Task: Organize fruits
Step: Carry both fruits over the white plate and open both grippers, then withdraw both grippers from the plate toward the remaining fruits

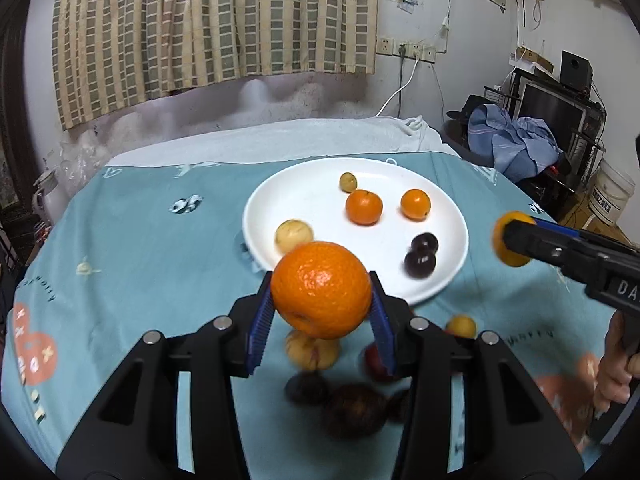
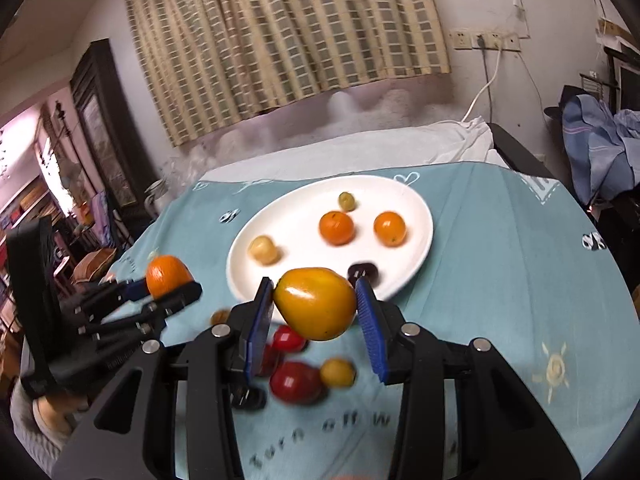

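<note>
Left gripper [image 1: 322,300] clamps a large orange [image 1: 321,289] between its blue pads, held in the air above the teal tablecloth [image 1: 140,264], near edge of the white plate [image 1: 448,280] just beyond it. Right gripper [image 2: 316,304] clamps a yellow-orange pear-shaped fruit [image 2: 316,303] the same way, also off the cloth, just short of the plate's near rim.

On the plate: two small oranges [image 1: 363,207] side by side toward the far side, a small greenish-yellow fruit [image 1: 348,181] behind them, a pale yellow fruit [image 1: 293,235] at left, two dark purple fruits [image 1: 421,255] touching each other at right.

Loose on the cloth under the grippers, blurred: red fruits [image 2: 295,381], a small yellow fruit [image 2: 337,373], some dark ones [image 1: 352,406].
</note>
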Demonstrator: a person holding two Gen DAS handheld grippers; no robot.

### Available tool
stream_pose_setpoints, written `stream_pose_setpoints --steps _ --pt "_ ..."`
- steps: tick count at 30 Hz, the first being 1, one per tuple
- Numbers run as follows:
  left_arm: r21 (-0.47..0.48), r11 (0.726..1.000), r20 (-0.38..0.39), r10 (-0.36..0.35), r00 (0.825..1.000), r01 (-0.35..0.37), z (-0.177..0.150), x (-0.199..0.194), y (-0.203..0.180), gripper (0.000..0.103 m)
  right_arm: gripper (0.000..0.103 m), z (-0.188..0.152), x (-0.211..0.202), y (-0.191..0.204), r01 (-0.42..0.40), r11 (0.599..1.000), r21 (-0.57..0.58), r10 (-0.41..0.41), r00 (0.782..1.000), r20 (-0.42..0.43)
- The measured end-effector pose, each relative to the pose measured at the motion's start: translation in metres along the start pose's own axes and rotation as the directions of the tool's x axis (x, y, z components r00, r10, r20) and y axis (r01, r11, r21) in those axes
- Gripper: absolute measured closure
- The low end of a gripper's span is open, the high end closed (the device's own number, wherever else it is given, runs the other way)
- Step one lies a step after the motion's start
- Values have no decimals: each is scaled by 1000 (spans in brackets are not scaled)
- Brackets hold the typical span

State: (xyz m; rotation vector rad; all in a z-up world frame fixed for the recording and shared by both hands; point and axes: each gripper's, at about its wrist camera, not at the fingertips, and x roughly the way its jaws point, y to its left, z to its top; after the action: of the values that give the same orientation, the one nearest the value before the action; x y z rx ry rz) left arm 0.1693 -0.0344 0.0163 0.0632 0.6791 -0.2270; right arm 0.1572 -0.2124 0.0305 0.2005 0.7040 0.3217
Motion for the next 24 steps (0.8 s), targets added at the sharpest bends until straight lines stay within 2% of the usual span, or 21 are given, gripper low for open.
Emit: stream_pose_setpoints --steps 6,8,9,10,13,17,24 --pt "25 1000 -56 -14 998 15 6 41 -10 57 59 8 51 -10 -53 993 105 61 995 -74" --pt "30 999 -64 -11 998 13 3 47 -10 53 42 11 56 -15 -65 987 144 76 995 -67" --pt "32 999 -52 3 999 -1 2 48 -9 45 41 12 55 -16 -70 986 153 78 996 -48" --pt "33 999 -44 10 999 -8 2 46 -8 41 41 13 52 -16 -75 986 150 80 996 -25" --pt "24 1000 -22 15 1000 -14 2 38 -4 39 41 15 44 -16 -65 990 125 66 998 0" --pt "17 999 1 41 999 -41 -3 25 3 28 40 12 37 -16 -76 988 136 79 997 -15" --pt "-22 996 5 82 997 -82 -29 -1 20 16 40 -22 10 -11 -34 997 74 37 999 -29"
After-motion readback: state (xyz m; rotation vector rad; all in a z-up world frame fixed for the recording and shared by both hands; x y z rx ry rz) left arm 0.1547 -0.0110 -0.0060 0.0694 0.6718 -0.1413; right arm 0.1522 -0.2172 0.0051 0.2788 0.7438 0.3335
